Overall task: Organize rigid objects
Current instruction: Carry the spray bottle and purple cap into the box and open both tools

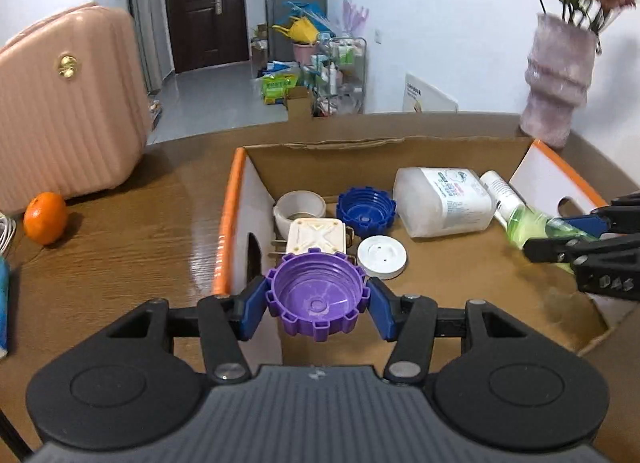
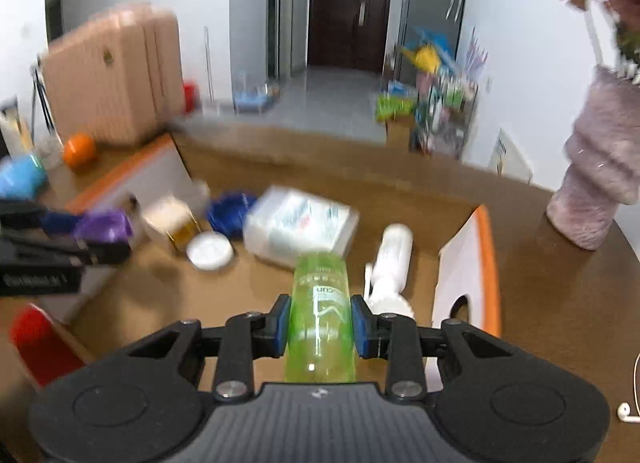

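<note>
My left gripper (image 1: 317,305) is shut on a purple ridged cap (image 1: 316,299), held over the near left corner of the cardboard box (image 1: 360,161). My right gripper (image 2: 320,321) is shut on a green bottle (image 2: 320,315), held over the right side of the box; the bottle also shows in the left wrist view (image 1: 532,227). In the box lie a blue cap (image 1: 366,211), a white jug (image 1: 442,201), a white bottle (image 1: 500,187), a white round lid (image 1: 382,257), a tape roll (image 1: 299,205) and a cream square piece (image 1: 316,239).
The box sits on a brown wooden table (image 1: 120,255). A pink suitcase (image 1: 68,103) and an orange (image 1: 45,217) are at the left. A pink vase with flowers (image 1: 558,75) stands at the far right. An earbud (image 2: 626,417) lies at the right edge.
</note>
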